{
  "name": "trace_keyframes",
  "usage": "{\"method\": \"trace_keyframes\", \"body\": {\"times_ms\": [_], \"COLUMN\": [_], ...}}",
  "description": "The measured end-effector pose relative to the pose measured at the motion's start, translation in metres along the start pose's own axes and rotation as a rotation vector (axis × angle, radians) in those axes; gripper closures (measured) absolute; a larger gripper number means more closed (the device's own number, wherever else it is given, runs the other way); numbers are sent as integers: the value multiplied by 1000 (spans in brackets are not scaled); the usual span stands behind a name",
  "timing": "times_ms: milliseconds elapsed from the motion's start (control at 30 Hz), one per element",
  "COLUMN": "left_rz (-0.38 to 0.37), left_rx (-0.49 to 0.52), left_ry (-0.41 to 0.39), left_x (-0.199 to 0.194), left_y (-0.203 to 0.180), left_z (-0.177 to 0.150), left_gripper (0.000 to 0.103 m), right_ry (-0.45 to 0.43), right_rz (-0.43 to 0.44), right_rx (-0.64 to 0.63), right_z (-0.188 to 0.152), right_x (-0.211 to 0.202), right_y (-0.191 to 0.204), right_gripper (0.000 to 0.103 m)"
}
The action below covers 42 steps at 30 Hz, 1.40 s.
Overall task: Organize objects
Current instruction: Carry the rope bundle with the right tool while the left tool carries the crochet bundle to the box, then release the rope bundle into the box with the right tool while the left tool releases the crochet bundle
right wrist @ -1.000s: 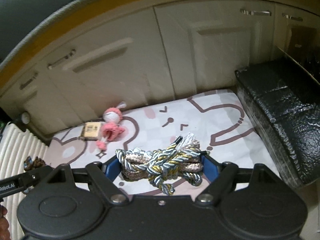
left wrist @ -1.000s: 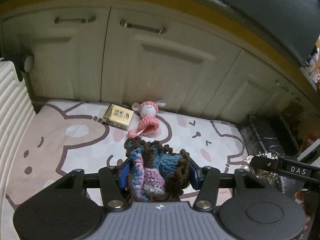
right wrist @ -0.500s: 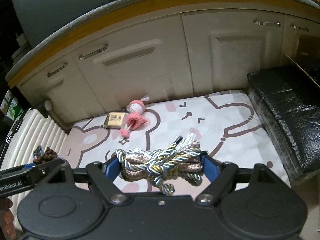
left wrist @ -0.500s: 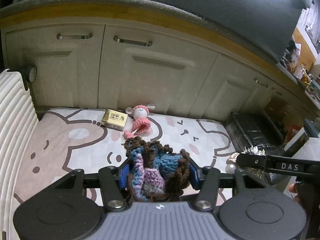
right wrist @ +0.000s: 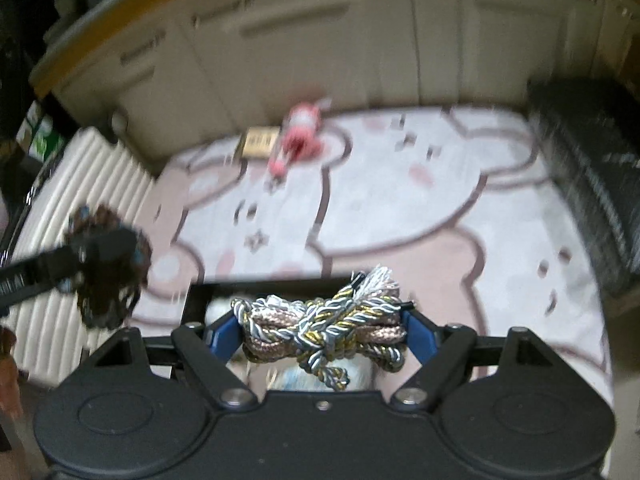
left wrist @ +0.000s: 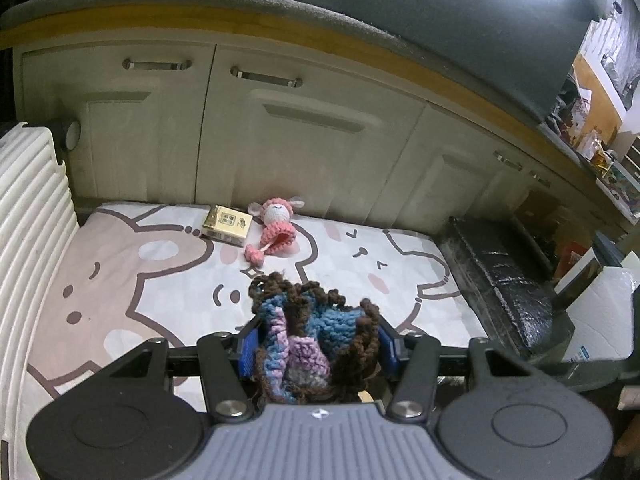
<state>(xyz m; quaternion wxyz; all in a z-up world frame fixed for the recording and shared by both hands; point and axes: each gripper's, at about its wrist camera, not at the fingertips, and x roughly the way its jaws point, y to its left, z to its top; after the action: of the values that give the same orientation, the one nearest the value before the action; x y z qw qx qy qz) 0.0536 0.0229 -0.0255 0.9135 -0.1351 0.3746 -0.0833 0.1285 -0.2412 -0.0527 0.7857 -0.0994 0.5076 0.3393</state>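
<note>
Between the fingers of the left gripper sits a crocheted pouch, clamped clear above the cartoon mat; the right gripper pinches a knotted cord bundle, long axis running pad to pad. Below the right one a black-rimmed container shows (blurred), so that hand looks nearer a drop

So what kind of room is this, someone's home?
Most likely a home, perhaps a kitchen floor: a cartoon-animal mat lies before cream cabinet doors under a wood-edged counter, with a pink crocheted doll lying on the mat.
</note>
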Motion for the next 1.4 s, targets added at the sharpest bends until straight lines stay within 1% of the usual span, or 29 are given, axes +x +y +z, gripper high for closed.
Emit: {"method": "trace_keyframes", "body": {"times_ms": [133,300,400,533,667,700,733,767,800,867,967,1100,1200,1333,1400], "left_rz": [-11,-24,-33,-34,-37,-38,-38,-39,-40,-46,-56,-73,-85,-114,-102], "left_rx": [-9,-18,-26,-41,-46,-45,-42,-38,-35,-27,-8,-1,-14,-62,-63], "left_ry": [9,17,27,49,71,77,84,92,99,116,148,214,254,301,326], "left_x": [0,1,5,12,19,21,23,24,26,30,36,50,60,73,80], "left_y": [-1,0,1,4,6,6,6,5,5,3,-1,-5,-6,-6,-8], "left_z": [-4,-7,-8,-9,-11,-11,-12,-12,-13,-15,-19,-26,-30,-35,-39], "left_gripper": [47,47,47,47,47,47,47,47,47,47,47,47,47,47,47], "right_ry": [71,137,179,220,246,258,273,285,291,283,288,283,274,281,284], "right_rz": [15,54,62,66,100,114,127,139,144,128,111,90,92,87,89], "right_rx": [-31,-52,-79,-102,-96,-95,-99,-108,-119,-140,-121,-106,-98,-87,-93], "right_z": [-17,-32,-39,-46,-50,-52,-52,-53,-54,-55,-56,-55,-54,-54,-55], "right_x": [11,23,34,47,58,61,64,66,66,62,57,50,45,47,48], "right_y": [14,27,36,47,54,56,57,59,61,62,54,39,29,22,22], "right_gripper": [20,20,20,20,19,17,9,3,0,0,0,0,0,1,1]}}
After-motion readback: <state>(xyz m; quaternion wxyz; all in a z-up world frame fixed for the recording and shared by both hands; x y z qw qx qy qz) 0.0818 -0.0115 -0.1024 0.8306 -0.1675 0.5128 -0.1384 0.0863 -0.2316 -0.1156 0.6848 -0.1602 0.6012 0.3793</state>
